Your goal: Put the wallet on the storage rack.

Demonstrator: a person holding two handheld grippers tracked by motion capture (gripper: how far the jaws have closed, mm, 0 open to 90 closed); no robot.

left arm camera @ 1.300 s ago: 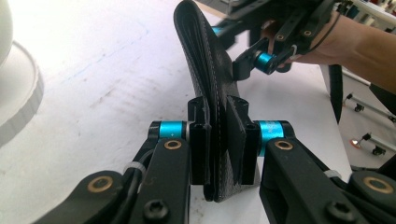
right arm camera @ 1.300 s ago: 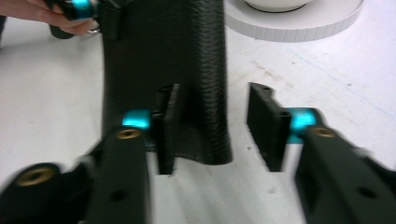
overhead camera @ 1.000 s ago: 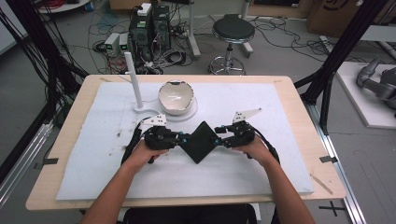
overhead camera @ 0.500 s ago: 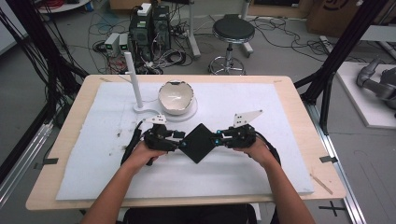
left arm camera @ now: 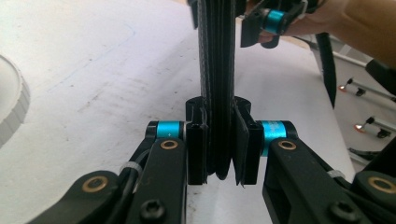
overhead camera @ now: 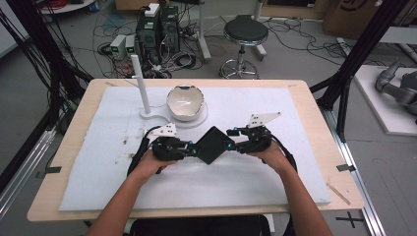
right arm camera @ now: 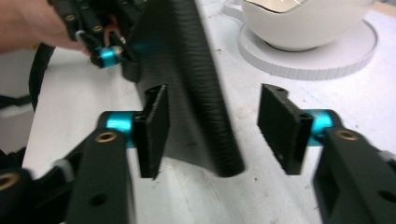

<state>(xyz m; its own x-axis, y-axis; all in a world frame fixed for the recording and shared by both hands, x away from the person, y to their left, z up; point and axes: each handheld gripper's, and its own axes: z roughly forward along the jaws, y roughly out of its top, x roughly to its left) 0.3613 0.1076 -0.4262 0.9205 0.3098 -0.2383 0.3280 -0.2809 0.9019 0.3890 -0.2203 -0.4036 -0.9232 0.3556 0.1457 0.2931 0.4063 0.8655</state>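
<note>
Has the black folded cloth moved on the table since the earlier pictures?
No. In the high view the black cloth lies at the same place in front of the white bowl, between both grippers.

On the counter (overhead camera: 314, 118) I counted one black cloth (overhead camera: 213, 144), one white bowl (overhead camera: 185, 102), one white post (overhead camera: 140, 83), and my two tools.

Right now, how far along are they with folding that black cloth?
Done, it seems: the black cloth already lies folded into a small diamond on the white mat. In hand: the left gripper clamps several stacked layers, while the right gripper has just opened its jaws, the cloth's edge loose between them. Left, probably: regrip on the right, another fold or set it down.
</note>
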